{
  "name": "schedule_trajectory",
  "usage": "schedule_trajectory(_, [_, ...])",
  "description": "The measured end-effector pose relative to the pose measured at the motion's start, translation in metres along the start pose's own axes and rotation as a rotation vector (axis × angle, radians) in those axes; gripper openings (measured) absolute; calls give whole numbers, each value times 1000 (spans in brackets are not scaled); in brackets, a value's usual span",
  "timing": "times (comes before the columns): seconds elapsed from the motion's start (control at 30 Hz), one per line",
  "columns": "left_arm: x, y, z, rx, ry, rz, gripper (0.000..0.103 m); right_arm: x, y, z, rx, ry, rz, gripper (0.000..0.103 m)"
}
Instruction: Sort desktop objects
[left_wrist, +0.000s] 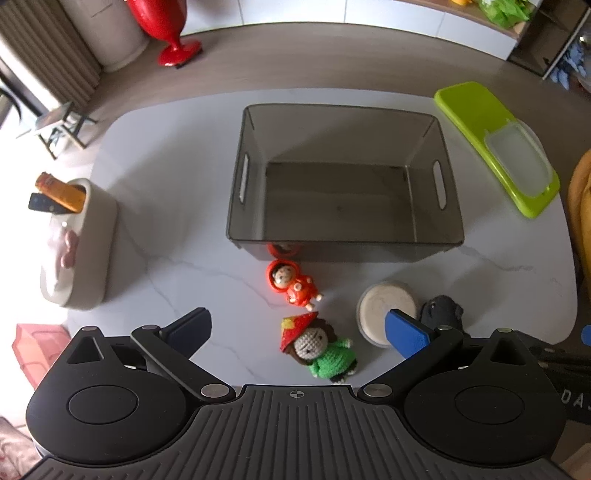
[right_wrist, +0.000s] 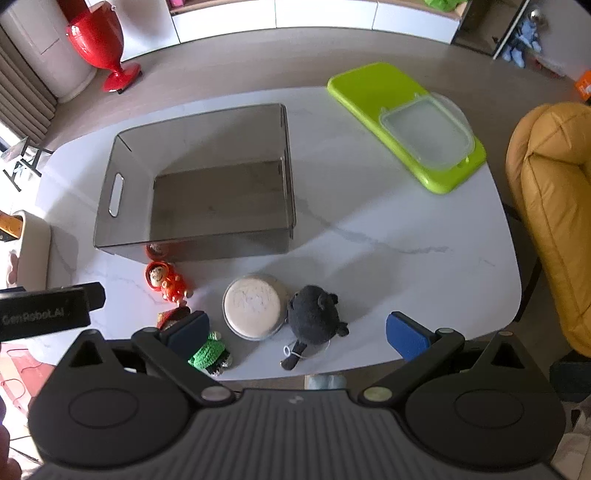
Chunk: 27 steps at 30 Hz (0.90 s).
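Note:
A smoky grey bin (left_wrist: 343, 236) (right_wrist: 195, 240) stands empty mid-table. In front of it lie a red-hooded doll (left_wrist: 293, 284) (right_wrist: 168, 282), a crocheted doll in a green dress with a red hat (left_wrist: 321, 349) (right_wrist: 210, 354), a round white-lidded tin (left_wrist: 384, 306) (right_wrist: 253, 302) and a dark plush toy (left_wrist: 443, 310) (right_wrist: 314, 314). My left gripper (left_wrist: 297, 330) is open and empty above the crocheted doll. My right gripper (right_wrist: 297, 334) is open and empty above the tin and plush. The left gripper's body (right_wrist: 48, 312) shows in the right wrist view.
A white holder (left_wrist: 79, 251) with an orange item and a remote stands at the left. A lime-green board (left_wrist: 495, 144) (right_wrist: 402, 122) carrying a clear lidded container (right_wrist: 428, 134) lies at the back right. A yellow chair (right_wrist: 554, 206) stands beside the table's right edge.

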<state>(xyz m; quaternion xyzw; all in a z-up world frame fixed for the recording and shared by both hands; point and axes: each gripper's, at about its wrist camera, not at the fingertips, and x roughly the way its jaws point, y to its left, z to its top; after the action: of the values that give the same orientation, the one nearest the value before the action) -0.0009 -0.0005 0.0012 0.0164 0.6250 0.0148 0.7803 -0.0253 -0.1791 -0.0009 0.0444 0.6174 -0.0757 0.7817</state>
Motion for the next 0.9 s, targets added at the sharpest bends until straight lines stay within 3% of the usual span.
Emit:
schedule_trajectory(0.2, [-9, -3, -4, -1, -43, -6, 103, -12, 2, -21, -15, -54, -6, 103])
schedule_trajectory(0.37, [-20, -14, 3, 6, -48, 6, 103, -6, -6, -5, -9, 0, -5, 103])
schedule_trajectory(0.9, [-37, -9, 4, -3, -46, -13, 103, -36, -13, 7, 10, -31, -15, 103])
